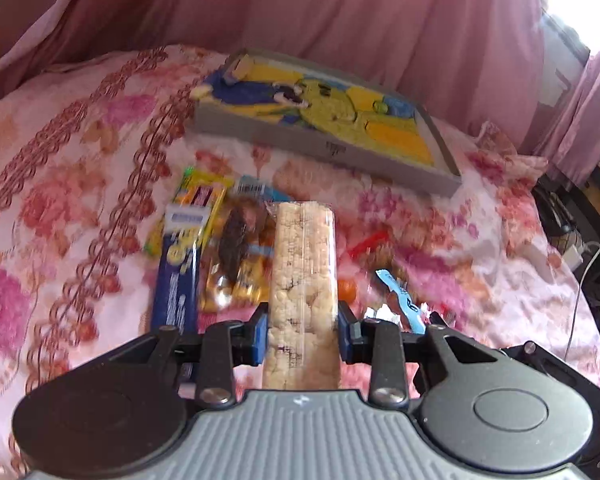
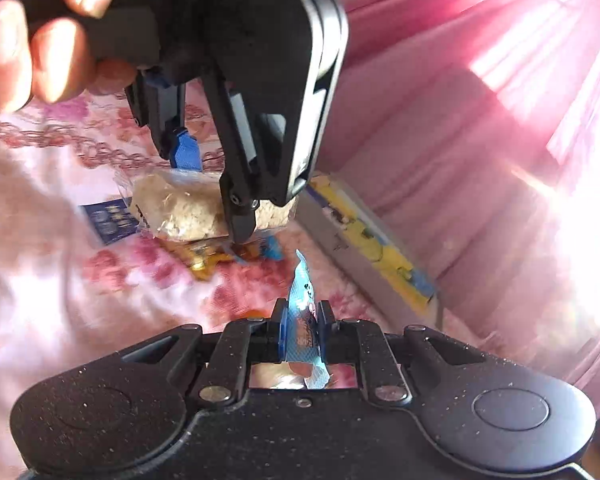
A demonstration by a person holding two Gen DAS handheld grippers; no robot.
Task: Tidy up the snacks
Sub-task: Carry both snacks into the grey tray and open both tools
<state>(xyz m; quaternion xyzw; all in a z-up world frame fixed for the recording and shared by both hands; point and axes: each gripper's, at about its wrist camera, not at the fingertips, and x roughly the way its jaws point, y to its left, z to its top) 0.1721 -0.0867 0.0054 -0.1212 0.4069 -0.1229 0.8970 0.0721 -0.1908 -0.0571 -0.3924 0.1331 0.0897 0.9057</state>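
My left gripper [image 1: 302, 330] has its jaws clenched on a clear-wrapped puffed rice bar [image 1: 303, 264], held above the floral bed [image 1: 60, 200]. My right gripper [image 2: 303, 334] pinches a small blue candy packet [image 2: 305, 300]. Several snacks [image 1: 204, 240] lie loose; the cartoon tray [image 1: 328, 120] looks empty, so sorting seems barely begun.

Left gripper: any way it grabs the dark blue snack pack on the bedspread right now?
Probably not. The left gripper is shut on the rice cracker pack, so its jaws are full. The dark blue snack pack lies uncovered just left of it; path looks free once the crackers are set down.
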